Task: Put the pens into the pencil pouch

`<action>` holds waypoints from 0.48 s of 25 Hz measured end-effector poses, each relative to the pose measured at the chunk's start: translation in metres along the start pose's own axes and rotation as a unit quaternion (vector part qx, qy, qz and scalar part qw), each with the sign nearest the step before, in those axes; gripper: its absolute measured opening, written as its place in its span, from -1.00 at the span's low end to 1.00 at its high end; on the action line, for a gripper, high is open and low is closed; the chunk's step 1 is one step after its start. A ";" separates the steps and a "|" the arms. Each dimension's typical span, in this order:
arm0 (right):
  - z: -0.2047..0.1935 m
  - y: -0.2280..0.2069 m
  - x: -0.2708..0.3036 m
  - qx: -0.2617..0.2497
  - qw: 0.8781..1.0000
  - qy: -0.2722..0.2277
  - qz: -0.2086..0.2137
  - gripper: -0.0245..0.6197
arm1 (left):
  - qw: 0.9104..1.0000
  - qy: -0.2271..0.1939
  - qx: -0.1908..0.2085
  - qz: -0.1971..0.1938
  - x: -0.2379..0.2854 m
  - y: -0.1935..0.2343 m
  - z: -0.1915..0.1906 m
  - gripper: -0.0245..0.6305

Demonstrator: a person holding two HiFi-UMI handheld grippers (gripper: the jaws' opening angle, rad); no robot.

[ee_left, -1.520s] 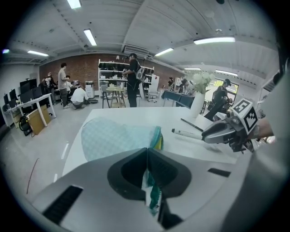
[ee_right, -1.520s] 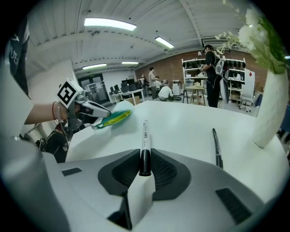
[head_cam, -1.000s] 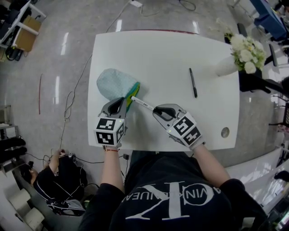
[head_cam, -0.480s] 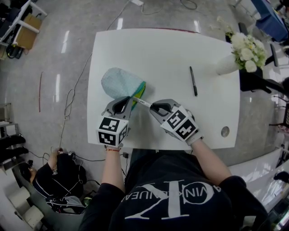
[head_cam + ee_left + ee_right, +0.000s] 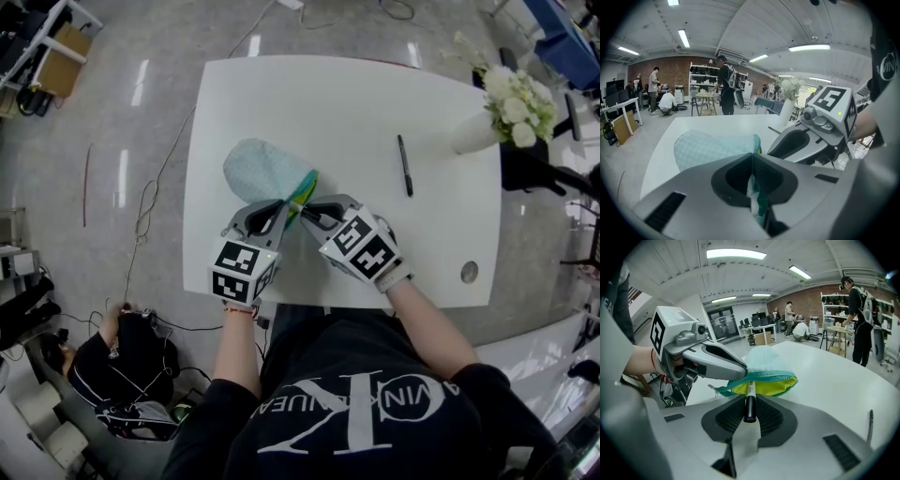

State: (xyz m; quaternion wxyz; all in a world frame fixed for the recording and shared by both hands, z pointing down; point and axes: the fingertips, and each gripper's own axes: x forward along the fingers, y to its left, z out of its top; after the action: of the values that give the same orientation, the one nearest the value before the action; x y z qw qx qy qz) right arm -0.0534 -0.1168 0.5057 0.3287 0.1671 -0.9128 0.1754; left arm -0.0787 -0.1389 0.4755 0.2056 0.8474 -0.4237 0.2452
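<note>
A pale teal pencil pouch (image 5: pixel 264 170) lies on the white table (image 5: pixel 347 103), its mouth with yellow-green lining (image 5: pixel 765 385) turned toward me. My left gripper (image 5: pixel 278 208) is shut on the pouch's near edge (image 5: pixel 754 197) and holds the mouth up. My right gripper (image 5: pixel 307 212) is shut on a black-and-white pen (image 5: pixel 750 405). The pen's front end sits inside the open mouth. A second pen (image 5: pixel 404 166), black, lies loose on the table to the right. The two grippers almost touch at the pouch's mouth.
A white vase of flowers (image 5: pixel 502 105) stands at the table's far right corner. A small round disc (image 5: pixel 469 272) sits near the right front edge. People, shelves and desks fill the room behind the table in both gripper views.
Both grippers and the pouch have shifted to the right and a little away from me. The pen has slid from outside the mouth to partly inside it.
</note>
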 end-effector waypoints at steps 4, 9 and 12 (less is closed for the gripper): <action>0.008 0.002 0.006 -0.007 1.000 -0.003 -0.001 -0.66 | 1.000 -0.001 0.009 -0.008 -0.002 -0.006 0.002 -0.90; 0.015 0.005 0.012 -0.010 1.000 -0.006 -0.004 -0.66 | 1.000 -0.007 0.017 -0.022 -0.006 -0.012 0.004 -0.90; 0.017 0.006 0.015 -0.014 1.000 -0.007 -0.009 -0.66 | 0.999 -0.015 0.010 -0.030 -0.009 -0.013 0.006 -0.90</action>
State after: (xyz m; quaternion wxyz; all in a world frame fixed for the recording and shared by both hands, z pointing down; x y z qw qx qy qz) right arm -0.0760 -0.1218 0.5022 0.3259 0.1725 -0.9160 0.1583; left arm -0.0713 -0.1294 0.4630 0.1979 0.8654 -0.3985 0.2305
